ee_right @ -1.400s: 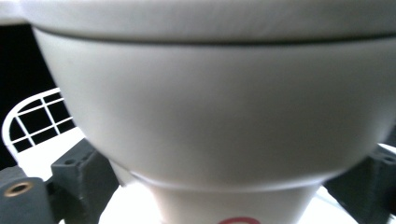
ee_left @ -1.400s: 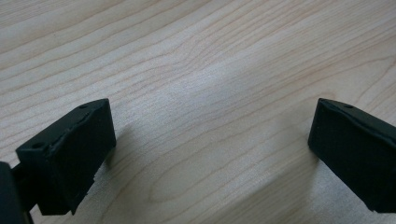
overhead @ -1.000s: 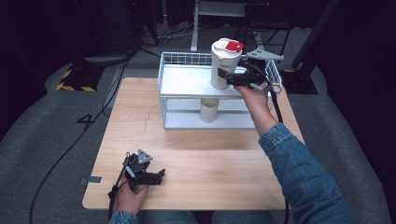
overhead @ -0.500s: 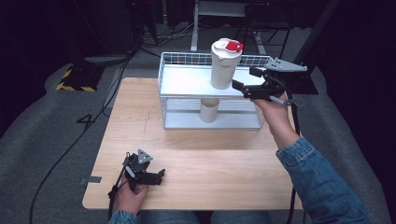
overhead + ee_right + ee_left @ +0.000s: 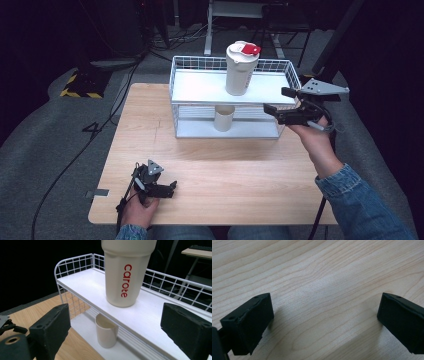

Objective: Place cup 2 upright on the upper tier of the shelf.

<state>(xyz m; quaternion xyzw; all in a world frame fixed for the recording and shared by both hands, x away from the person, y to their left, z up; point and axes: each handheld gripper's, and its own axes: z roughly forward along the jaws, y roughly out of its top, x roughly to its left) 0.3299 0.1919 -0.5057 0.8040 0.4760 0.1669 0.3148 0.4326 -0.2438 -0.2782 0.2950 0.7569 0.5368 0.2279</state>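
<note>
Right gripper [image 5: 280, 102] wide apart, just right of the wire rack [image 5: 180, 82], empty. Cream tumbler [image 5: 241, 70] upright on top shelf, small cup [image 5: 224, 118] below. Left gripper [image 5: 167, 187] wide too, low over near-left table [image 5: 240, 165].

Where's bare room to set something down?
Top shelf left of the tumbler is bare. So is the table between the rack's front and the left gripper. Lower shelf is tight around the cup.

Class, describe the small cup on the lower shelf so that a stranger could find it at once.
Find the white wire rack at the table's far edge. On its lower shelf stands a small cream cup, open-topped. Unlike the tall lidded bottle above, it is short, lidless and unlettered.
</note>
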